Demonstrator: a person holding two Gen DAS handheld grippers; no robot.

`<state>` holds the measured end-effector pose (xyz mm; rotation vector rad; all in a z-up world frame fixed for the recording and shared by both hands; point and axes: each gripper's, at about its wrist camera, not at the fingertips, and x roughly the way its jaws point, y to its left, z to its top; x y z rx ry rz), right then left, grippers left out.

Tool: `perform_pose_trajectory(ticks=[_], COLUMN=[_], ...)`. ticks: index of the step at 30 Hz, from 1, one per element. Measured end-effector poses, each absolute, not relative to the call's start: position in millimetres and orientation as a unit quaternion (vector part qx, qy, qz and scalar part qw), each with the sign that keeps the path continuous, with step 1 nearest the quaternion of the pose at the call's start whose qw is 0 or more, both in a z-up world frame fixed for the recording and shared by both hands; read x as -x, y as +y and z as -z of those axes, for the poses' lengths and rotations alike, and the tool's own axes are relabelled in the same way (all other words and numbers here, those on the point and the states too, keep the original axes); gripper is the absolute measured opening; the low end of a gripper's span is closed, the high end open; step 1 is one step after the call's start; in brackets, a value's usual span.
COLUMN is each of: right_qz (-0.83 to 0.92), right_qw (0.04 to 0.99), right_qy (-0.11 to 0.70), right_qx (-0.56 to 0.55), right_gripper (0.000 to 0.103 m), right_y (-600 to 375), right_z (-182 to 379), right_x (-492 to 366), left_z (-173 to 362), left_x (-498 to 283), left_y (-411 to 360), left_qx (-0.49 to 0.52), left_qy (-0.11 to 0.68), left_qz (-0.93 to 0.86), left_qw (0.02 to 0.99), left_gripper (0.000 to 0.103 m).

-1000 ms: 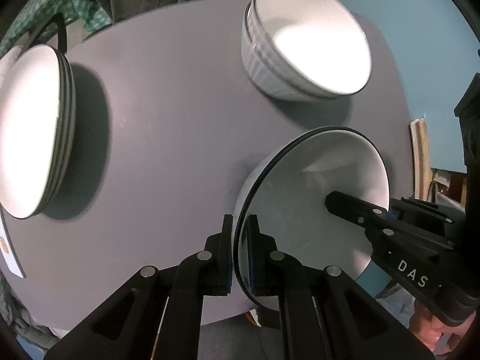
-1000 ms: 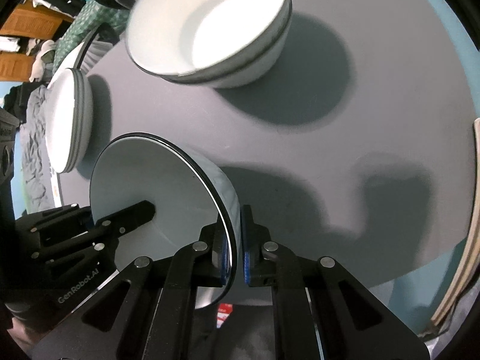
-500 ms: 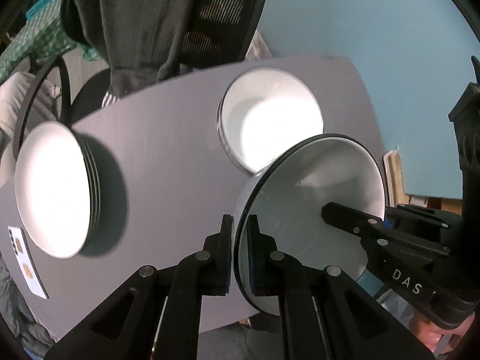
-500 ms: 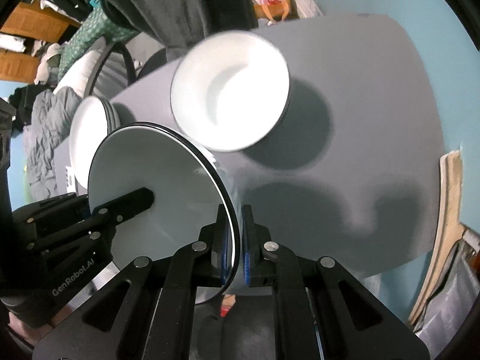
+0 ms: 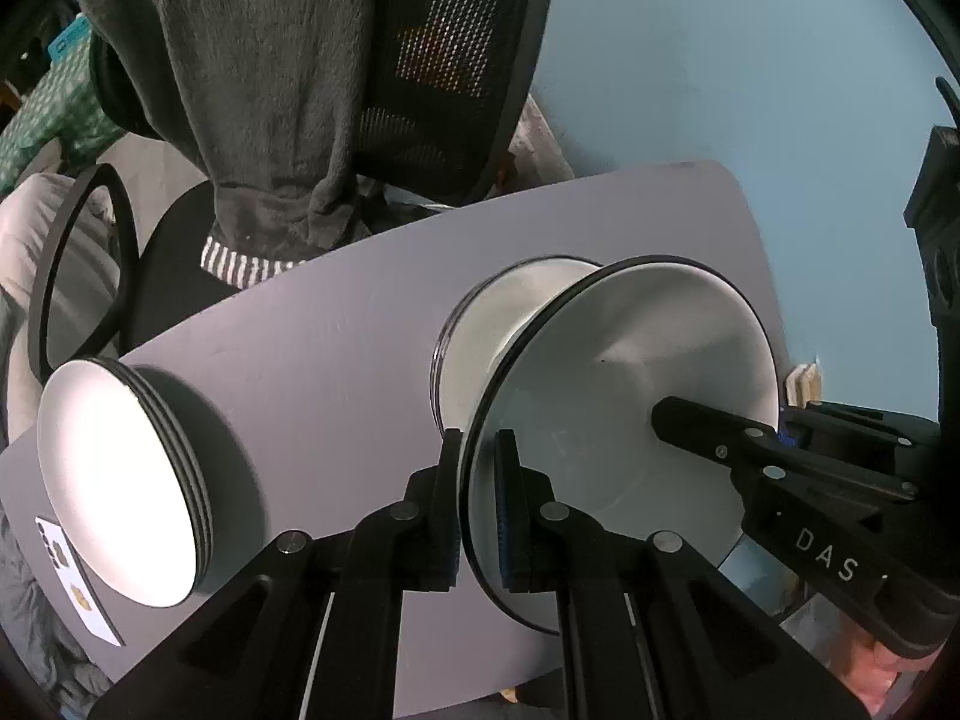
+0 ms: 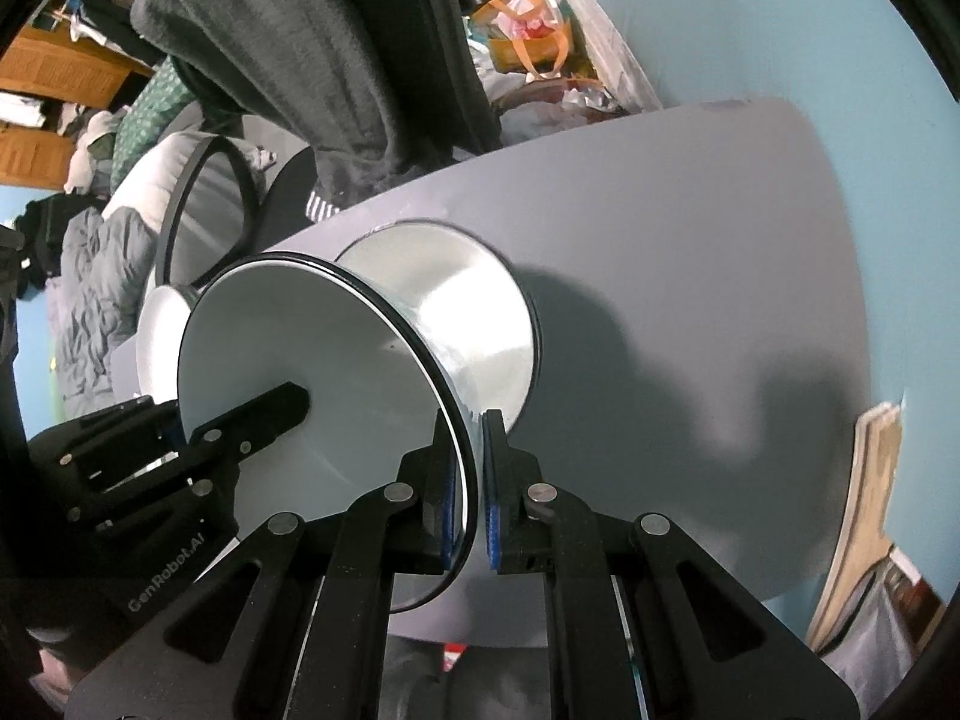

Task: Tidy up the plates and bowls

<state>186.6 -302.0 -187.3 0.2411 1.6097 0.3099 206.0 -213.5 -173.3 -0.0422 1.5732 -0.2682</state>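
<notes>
Both grippers carry one white bowl with a dark rim (image 5: 630,384) (image 6: 288,336) above the grey table (image 5: 312,336). My left gripper (image 5: 478,450) is shut on its left rim, and my right gripper (image 6: 474,438) is shut on the opposite rim. The held bowl hangs over a stack of white bowls (image 5: 486,330) (image 6: 480,312) on the table and hides part of it. A stack of white plates (image 5: 114,480) rests at the table's left; in the right wrist view only its edge (image 6: 153,324) shows behind the bowl.
A white card (image 5: 72,588) lies by the plate stack at the table's left edge. Behind the table stands a black mesh office chair (image 5: 444,48) draped with a dark grey garment (image 5: 270,72). Light blue floor (image 5: 750,72) lies past the right edge.
The held bowl has risen and moved toward the bowl stack, from the near edge to partly over it. Both grippers kept their grip on its rim.
</notes>
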Motion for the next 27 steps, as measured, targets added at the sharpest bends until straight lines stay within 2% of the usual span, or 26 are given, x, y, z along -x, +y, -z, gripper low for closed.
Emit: perform_pose_trajectory(ticks=[22,25,27], right_qz=[-0.131,-0.133,-0.134], right_qw=[0.666,0.664,0.662], right_qy=[0.729,0.731,0.733], right_qx=[-0.085,-0.088,-0.086], right_gripper=[0.007,0.008,0.009], right_y=[-321,-321,-321], right_z=[191,193,194], right_x=[-206,-207,-208], left_z=[197,197,197], left_x=[-218,-218,-218], left_y=[-217,-216,-215], left_qx=[-0.023,-0.018,-0.019], left_qy=[0.716,0.717,0.717], left_qz=[0.109,0.107,0.104], left_qw=[0.689,0.689,0.689], left_gripper=[0.009,0.011,0.017])
